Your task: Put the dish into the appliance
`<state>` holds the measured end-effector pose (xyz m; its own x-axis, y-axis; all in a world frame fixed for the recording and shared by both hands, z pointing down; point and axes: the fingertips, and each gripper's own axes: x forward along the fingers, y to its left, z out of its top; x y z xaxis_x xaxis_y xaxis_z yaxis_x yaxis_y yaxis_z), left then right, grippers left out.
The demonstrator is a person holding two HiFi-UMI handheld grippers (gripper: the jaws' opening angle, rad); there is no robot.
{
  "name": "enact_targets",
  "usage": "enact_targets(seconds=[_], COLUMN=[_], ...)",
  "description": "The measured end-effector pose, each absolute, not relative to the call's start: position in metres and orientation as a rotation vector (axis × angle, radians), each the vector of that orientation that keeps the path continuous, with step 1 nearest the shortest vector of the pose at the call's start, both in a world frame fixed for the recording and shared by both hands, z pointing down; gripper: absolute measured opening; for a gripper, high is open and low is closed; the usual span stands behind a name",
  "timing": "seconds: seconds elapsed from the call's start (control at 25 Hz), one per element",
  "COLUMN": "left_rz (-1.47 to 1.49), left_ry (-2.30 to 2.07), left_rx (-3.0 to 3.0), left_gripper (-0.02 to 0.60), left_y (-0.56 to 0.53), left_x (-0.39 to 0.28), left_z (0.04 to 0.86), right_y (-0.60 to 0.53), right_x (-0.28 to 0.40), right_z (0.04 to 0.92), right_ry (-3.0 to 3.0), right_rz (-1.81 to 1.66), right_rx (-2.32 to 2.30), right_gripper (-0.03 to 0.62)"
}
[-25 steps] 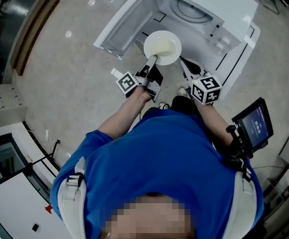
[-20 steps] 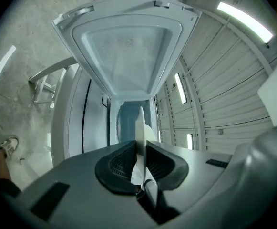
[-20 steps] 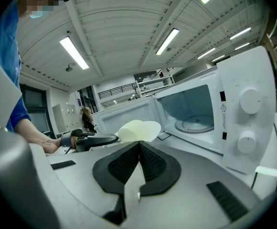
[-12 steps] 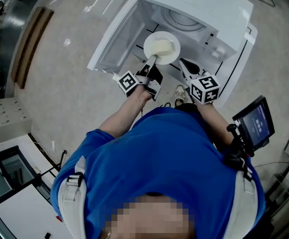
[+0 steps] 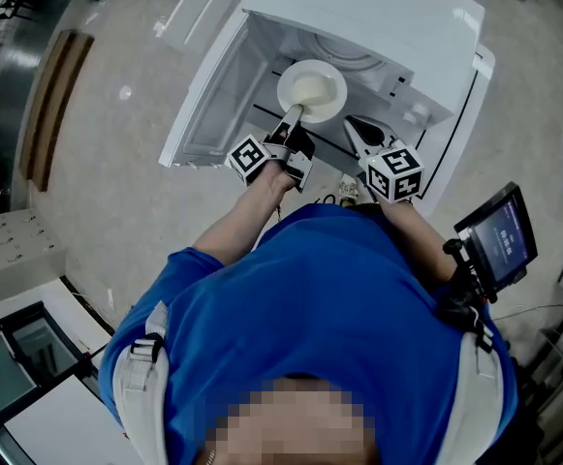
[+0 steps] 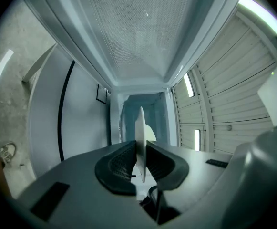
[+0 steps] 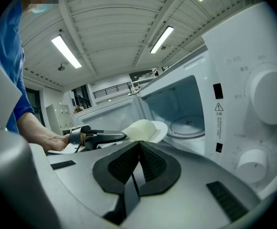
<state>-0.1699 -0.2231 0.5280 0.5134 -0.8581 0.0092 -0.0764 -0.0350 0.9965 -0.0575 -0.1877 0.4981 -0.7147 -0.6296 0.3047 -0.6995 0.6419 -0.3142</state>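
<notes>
Plainly, the left gripper (image 5: 294, 116) had its jaws clamped on the rim of the white dish (image 5: 312, 89). It held the dish open side up at the mouth of the microwave (image 5: 388, 17), whose door (image 5: 208, 95) stood swung out to the left. The right gripper (image 5: 352, 126) hovered just beside the dish on its right, jaws pressed together with nothing between them.

Bright, even overhead light from ceiling tube lamps (image 7: 66, 51). Small glare spots on floor (image 5: 126, 93). Gripper views strongly fisheye, black corners, close foreground soft. Shadows faint.
</notes>
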Motion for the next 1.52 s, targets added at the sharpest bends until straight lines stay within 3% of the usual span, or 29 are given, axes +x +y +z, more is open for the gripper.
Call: enact_targets(seconds=[1.52], left_rz=[-0.665], left_ry=[-0.847], left_rx=[1.414], left_gripper=[0.050], left_y=[-0.309], left_x=[-0.133], left_z=[0.573], right_y=[-0.215], right_x=[-0.052], right_z=[0.516], right_ry=[-2.627], right_rz=[0.603], right_rx=[1.095], right_gripper=[0.002])
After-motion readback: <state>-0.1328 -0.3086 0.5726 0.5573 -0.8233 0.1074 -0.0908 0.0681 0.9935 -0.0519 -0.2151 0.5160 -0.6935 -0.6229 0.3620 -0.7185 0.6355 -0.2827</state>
